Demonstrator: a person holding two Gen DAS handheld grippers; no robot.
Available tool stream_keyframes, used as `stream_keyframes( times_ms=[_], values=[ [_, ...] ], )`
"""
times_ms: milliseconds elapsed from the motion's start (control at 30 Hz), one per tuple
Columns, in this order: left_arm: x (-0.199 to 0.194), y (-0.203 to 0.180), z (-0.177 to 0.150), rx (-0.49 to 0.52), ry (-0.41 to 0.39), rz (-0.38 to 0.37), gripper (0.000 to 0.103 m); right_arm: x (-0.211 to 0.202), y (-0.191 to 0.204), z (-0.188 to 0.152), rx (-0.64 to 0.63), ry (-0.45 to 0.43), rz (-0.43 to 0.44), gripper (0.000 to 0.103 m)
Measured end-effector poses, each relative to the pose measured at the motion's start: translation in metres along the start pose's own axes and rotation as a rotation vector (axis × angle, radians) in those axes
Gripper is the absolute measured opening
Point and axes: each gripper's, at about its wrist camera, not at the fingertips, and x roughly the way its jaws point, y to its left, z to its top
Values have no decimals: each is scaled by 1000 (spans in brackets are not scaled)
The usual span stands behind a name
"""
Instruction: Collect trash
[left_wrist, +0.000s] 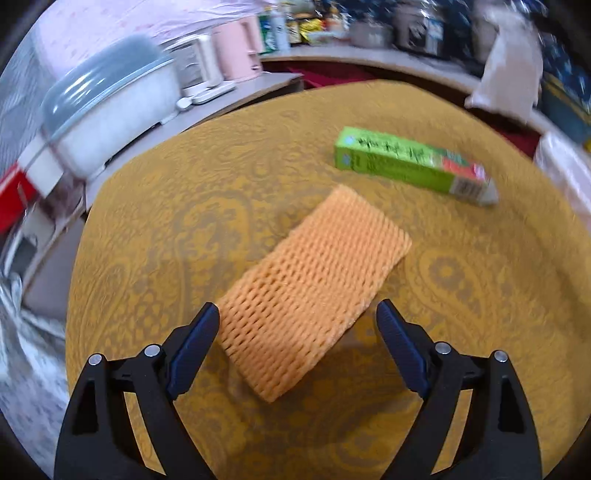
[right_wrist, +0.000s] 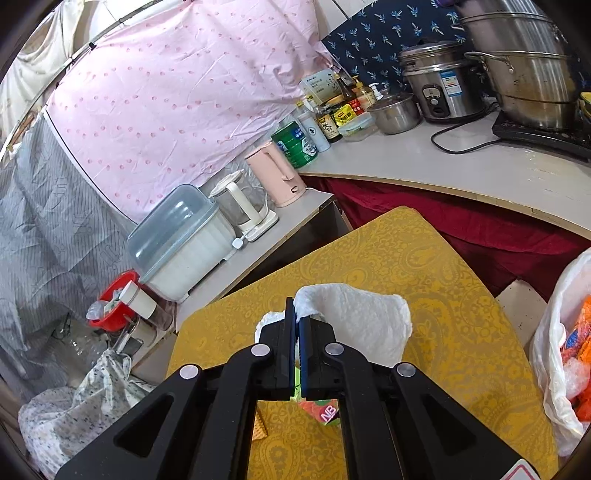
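Observation:
An orange foam fruit net (left_wrist: 314, 291) lies flat on the yellow patterned tablecloth (left_wrist: 480, 314). My left gripper (left_wrist: 297, 314) is open, its blue-padded jaws on either side of the net's near end, just above it. A green carton (left_wrist: 413, 164) lies farther back on the right. In the right wrist view my right gripper (right_wrist: 296, 308) is shut on a crumpled white paper towel (right_wrist: 364, 321) and holds it above the table (right_wrist: 369, 254). The green carton (right_wrist: 325, 410) shows partly beneath this gripper.
A white plastic bag (right_wrist: 554, 354) with orange and other wrappers hangs at the table's right edge. A side shelf holds a lidded white container (right_wrist: 184, 247), a glass kettle (right_wrist: 240, 203) and a pink kettle (right_wrist: 277, 173). The counter behind carries pots (right_wrist: 524, 66) and bottles.

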Motion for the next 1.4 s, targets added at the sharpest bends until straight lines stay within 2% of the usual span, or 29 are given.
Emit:
stream_keyframes(
  times_ms=[33, 100, 200, 267, 333, 467, 733, 1033, 1400],
  values=[
    [5, -2, 0, 9, 11, 11, 82, -3, 1, -1, -5, -2, -5, 2],
    [6, 1, 3, -10, 1, 12, 70, -9, 1, -4, -13, -7, -14, 2],
    [3, 7, 8, -75, 4, 7, 45, -17, 0, -8, -13, -14, -19, 2],
    [1, 12, 10, -114, 12, 1, 21, -24, 0, -11, -14, -22, -25, 2],
    [-3, 15, 12, -168, 19, -31, 10, -31, -2, -14, -8, -27, -24, 2],
    [-24, 8, 20, -225, -20, -36, 9, -45, -4, -18, -9, -37, -33, 2],
    [-82, -37, 49, -252, -115, -126, 9, -89, -17, -17, -5, -91, -51, 2],
    [-123, -136, 97, -136, -155, -272, 9, -151, -59, 1, 11, -177, -123, 2],
    [-140, -264, 135, 28, -161, -396, 9, -212, -147, 16, 61, -223, -263, 2]
  ],
)
